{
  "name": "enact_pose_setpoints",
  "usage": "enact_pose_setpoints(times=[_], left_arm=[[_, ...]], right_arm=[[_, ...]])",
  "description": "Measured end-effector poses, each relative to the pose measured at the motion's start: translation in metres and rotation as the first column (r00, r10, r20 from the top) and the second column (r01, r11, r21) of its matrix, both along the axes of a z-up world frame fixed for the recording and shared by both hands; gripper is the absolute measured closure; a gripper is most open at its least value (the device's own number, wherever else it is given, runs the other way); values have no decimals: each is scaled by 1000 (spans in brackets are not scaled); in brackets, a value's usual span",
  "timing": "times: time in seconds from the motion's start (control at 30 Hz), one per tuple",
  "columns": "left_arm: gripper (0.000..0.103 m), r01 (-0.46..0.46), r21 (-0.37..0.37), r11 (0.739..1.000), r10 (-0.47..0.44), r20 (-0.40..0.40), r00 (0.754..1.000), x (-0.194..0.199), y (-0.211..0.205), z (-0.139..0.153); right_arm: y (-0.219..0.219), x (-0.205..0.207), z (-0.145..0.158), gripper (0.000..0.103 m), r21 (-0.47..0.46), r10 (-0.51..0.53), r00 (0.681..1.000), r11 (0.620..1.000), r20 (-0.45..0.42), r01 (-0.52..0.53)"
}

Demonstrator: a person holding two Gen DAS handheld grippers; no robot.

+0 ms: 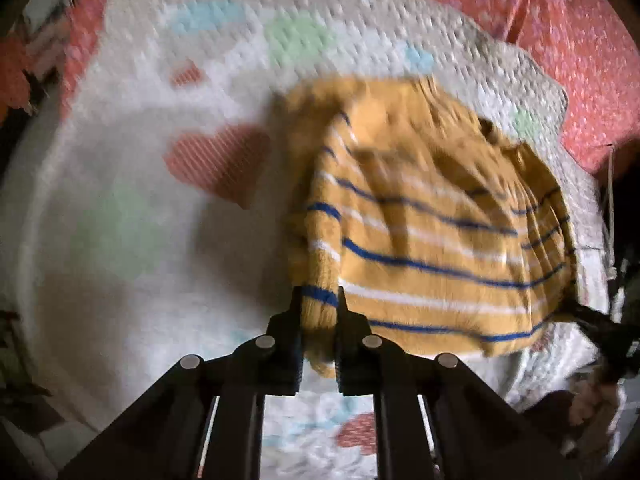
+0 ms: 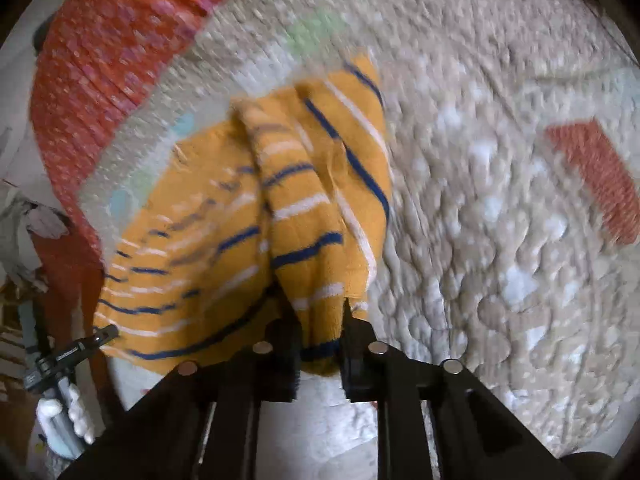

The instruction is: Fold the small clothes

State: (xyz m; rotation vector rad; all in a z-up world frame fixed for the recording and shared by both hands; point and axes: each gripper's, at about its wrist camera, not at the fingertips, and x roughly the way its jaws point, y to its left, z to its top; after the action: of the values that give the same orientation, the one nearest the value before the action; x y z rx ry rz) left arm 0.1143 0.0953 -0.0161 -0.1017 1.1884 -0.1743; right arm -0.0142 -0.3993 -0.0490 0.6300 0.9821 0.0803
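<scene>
holding the yellow striped garment (image 1: 420, 216) by two points: left gripper (image 1: 319, 312) clamped on a bunched bit of its near edge, right gripper (image 2: 320, 316) clamped on another fold of the same cloth. garment hangs partly lifted over the quilted blanket (image 1: 160, 240), its far part draped on the quilt toward the far right corner, near the red bedsheet (image 1: 580, 60). pictures blurred. fold looks mid-way: one layer seems doubled over, edges not squared, nothing laid flat yet. left to do, by my reading: lay it down, smooth, finish folding.
</scene>
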Motion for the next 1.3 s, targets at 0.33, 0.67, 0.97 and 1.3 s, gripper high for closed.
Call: enact_pose_setpoints(times=[0.33,0.67,0.97,1.3], left_arm=[[88,-66,-47,997,63,-70,996,-7,18,-27],[81,-131,-205,970,143,43,989,-40,48,6],[74,-80,-260,962,93,40,995,-41,18,-1],[48,-222,-356,908,239,4,971,-29,37,-27]], right_arm=[[-33,-24,-21,69,56,-87,995,994,-52,90],[27,51,50,67,-97,76,989,993,128,-64],[12,163,-6,72,-123,-56,998,991,-15,54],[69,149,62,49,-57,145,987,988,73,-141]])
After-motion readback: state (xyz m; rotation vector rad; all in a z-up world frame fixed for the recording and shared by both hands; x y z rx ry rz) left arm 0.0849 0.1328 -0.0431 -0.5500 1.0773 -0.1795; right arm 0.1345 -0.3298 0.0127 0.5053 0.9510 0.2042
